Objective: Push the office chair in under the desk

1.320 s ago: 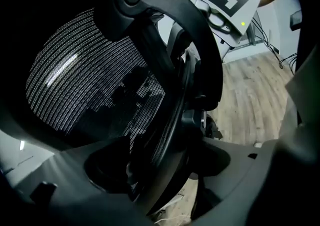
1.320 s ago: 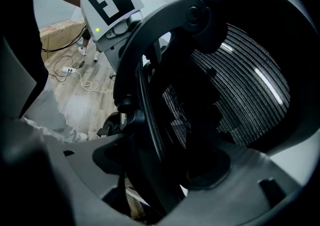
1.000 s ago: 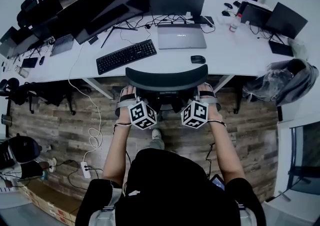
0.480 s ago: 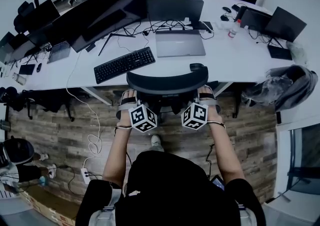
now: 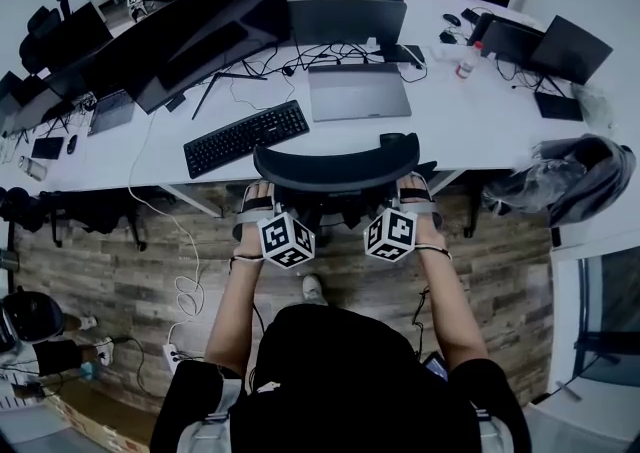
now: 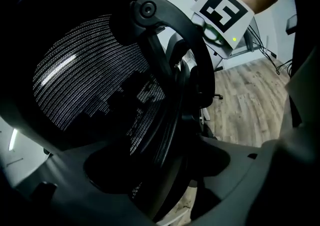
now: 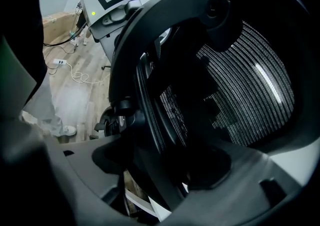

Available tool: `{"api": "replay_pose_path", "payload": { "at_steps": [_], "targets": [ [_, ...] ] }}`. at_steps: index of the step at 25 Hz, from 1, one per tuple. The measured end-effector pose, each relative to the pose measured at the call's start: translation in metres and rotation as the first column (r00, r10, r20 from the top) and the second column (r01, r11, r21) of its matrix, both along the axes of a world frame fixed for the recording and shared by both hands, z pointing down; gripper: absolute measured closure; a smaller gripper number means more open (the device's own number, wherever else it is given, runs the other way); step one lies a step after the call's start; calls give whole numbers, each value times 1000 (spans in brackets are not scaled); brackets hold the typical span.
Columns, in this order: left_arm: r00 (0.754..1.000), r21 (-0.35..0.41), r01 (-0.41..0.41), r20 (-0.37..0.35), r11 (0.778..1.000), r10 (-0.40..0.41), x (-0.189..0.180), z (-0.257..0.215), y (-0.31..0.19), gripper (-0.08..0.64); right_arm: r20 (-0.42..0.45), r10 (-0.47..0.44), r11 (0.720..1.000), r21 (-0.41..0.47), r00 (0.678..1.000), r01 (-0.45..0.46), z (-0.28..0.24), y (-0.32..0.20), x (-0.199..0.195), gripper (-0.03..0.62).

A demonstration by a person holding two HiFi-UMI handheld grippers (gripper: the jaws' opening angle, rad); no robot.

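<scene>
The black office chair [image 5: 335, 166] stands at the white desk [image 5: 470, 121], its curved back top overlapping the desk's front edge. My left gripper [image 5: 256, 199] grips the back's left side and my right gripper [image 5: 412, 193] its right side. In the left gripper view the mesh back [image 6: 90, 85] fills the frame, and the black back frame runs between the grey jaws of the left gripper [image 6: 165, 170]. The right gripper view mirrors this: the chair's frame [image 7: 150, 95] passes between the jaws of the right gripper [image 7: 165, 170]. The seat is hidden under the desk and back.
On the desk lie a black keyboard [image 5: 245, 138], a closed laptop [image 5: 358, 91] and monitors [image 5: 205, 36]; a mouse [image 5: 392, 137] peeks over the chair back. A grey bag [image 5: 575, 176] sits at the right. Cables and a power strip [image 5: 180, 291] lie on the wooden floor.
The chair has moved forward towards the desk with both grippers on it. Its back top now overlaps the desk edge and partly covers the mouse.
</scene>
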State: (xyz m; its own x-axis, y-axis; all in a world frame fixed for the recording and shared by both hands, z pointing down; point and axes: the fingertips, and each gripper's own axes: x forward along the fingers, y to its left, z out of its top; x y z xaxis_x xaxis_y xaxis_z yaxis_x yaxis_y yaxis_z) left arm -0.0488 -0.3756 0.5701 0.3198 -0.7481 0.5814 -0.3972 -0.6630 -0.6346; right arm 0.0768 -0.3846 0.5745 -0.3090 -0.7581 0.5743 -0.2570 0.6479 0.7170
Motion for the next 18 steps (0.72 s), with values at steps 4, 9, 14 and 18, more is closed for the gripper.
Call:
{"api": "replay_pose_path", "payload": {
  "at_steps": [4,9,14,18],
  "targets": [
    [1000,-6,-10,8,1000,10,-6,1,-7,201,18,0,1000,9,1000,0,0,-4,-6,282],
    [1000,-11,-21,13,1000,21,-12,2,-16,199,29,2,1000,13,1000,-3,0,-8,-13,281],
    [999,-4,-28,19,1000,29,-19,3,-22,196,42,2,1000,21,999,-3,0,-11,-21,281],
    [999,-2,-41,20,999,41,-25,5,-25,193,47,3,1000,23,999,-5,0,-12,-26,281]
  ]
}}
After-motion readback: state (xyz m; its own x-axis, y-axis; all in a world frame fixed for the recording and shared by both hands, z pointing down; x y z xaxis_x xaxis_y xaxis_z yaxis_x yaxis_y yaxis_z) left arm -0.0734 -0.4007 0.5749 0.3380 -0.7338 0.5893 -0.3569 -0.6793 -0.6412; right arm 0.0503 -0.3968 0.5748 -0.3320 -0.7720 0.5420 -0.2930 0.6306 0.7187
